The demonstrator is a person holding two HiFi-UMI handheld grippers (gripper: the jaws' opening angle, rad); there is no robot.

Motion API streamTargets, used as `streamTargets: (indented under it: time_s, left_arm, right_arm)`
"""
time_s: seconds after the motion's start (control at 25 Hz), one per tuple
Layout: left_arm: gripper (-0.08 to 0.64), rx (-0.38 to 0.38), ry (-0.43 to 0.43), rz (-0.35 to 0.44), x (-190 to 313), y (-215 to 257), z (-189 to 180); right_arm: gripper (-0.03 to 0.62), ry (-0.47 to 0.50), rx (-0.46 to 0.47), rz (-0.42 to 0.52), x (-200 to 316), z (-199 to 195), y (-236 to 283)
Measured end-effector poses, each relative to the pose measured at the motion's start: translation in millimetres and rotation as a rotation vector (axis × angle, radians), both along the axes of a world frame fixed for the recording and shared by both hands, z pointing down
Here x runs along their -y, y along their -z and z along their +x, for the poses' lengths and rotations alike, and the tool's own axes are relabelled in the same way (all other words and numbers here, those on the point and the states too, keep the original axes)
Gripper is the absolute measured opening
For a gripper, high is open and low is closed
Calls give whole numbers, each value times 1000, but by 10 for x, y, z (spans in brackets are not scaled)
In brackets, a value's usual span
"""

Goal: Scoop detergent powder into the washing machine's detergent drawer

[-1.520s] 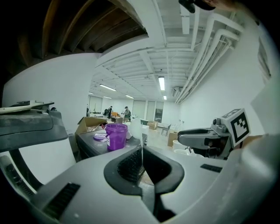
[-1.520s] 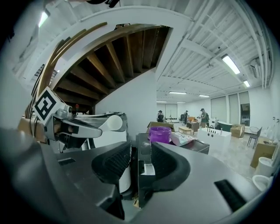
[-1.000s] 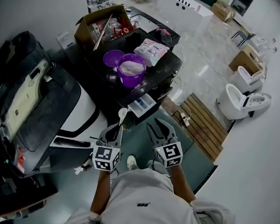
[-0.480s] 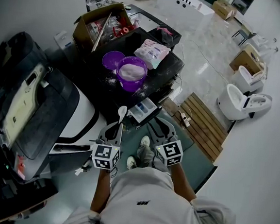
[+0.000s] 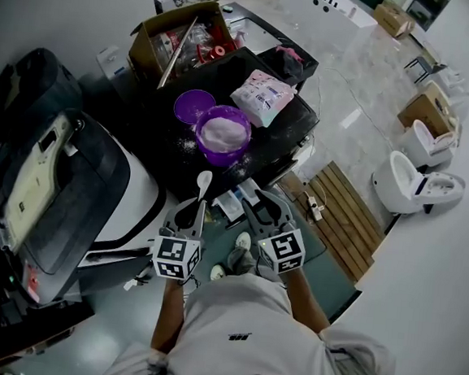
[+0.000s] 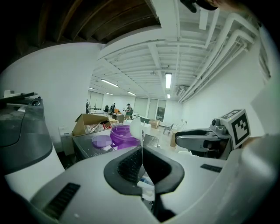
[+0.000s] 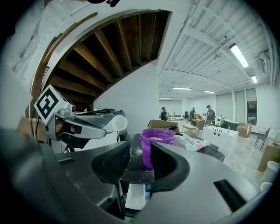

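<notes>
My left gripper is shut on the thin handle of a white scoop, which points up toward the table. Ahead on the black table stands a purple tub of white detergent powder, its lid beside it. The detergent drawer juts out below the table edge, just ahead of my open right gripper. In the left gripper view the scoop rises in front of the tub. In the right gripper view the tub shows between the open jaws, with the drawer below.
The washing machine with a dark top stands at the left. A detergent bag and a cardboard box sit on the table. A wooden pallet and white toilets lie on the right. Spilled powder dusts the table.
Both grippers have moved forward toward the table, and the drawer now sits right at their tips. The left gripper holds the scoop throughout; the right stays open.
</notes>
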State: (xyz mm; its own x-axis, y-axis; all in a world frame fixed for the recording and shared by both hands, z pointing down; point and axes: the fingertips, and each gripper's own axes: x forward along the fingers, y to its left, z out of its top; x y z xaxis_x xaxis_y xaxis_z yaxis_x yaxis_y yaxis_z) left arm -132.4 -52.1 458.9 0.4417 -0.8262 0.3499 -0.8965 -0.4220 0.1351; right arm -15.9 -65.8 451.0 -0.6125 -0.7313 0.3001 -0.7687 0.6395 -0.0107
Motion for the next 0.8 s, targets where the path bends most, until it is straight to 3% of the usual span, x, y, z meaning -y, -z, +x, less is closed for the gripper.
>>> streamTargets:
  time_s: [0.44, 0.8]
  left_arm:
    - [17, 44, 85, -19, 566, 36, 96]
    - [17, 88, 100, -31, 909, 85, 320]
  right_arm:
    - [141, 78, 31, -24, 660, 130, -72]
    - [141, 109, 58, -31, 1017, 295, -81]
